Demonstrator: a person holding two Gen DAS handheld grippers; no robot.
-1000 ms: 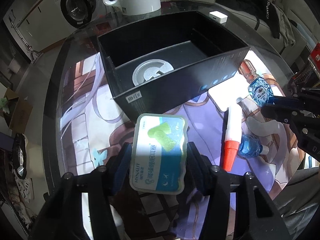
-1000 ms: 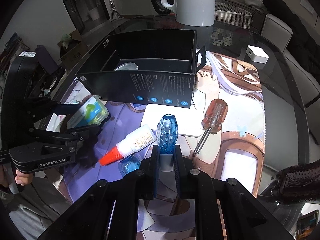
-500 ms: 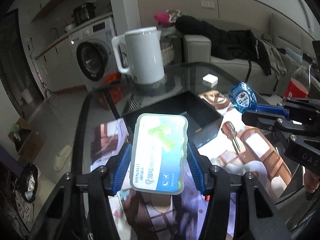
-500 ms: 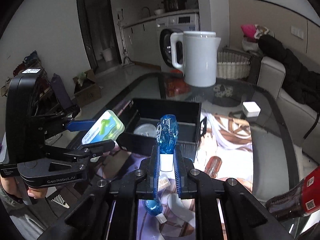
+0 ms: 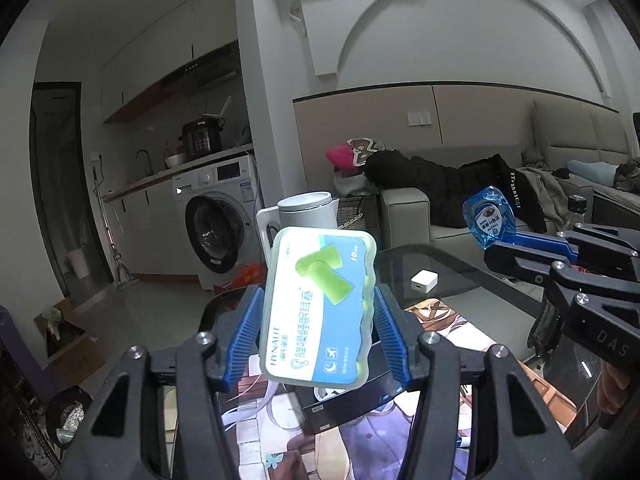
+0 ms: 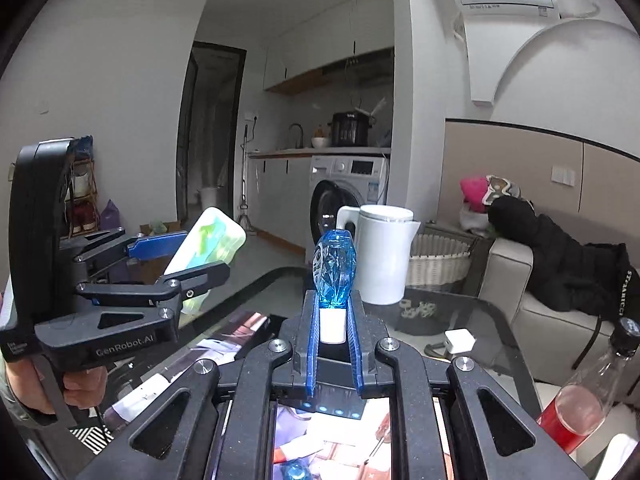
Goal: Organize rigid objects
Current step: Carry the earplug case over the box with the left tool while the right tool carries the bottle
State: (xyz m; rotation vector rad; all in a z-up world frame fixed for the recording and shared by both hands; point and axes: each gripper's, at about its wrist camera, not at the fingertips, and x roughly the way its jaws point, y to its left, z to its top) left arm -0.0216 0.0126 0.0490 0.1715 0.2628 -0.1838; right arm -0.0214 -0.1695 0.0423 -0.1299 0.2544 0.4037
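Here both claws hang in the air above the surface [image 5: 460, 268], each with one item. On the left, the left claw [image 5: 318, 336] stands part open, its blue pads pressed on the two long edges of an earplug case [image 5: 318, 308], which sits upright between them with its label toward the camera. Below the case, the black box [image 5: 360, 400] rests on the printed mat [image 5: 328, 448]; only a corner of it shows, so its contents cannot be told. A white kettle [image 6: 386, 254] stands beyond the box, and a small white cube [image 6: 459, 340] lies on the bare glass to the right. Further right, the right claw [image 6: 334, 344] is nearly closed, pinching the white neck of a blue bottle [image 6: 334, 270] whose body points up and forward. On the mat under it lie another blue bottle [image 6: 296, 472] and the screwdriver [image 6: 382, 436], both loose.

By this look, the task is midway: two items are lifted but not yet in the box, and at least two more wait on the mat.
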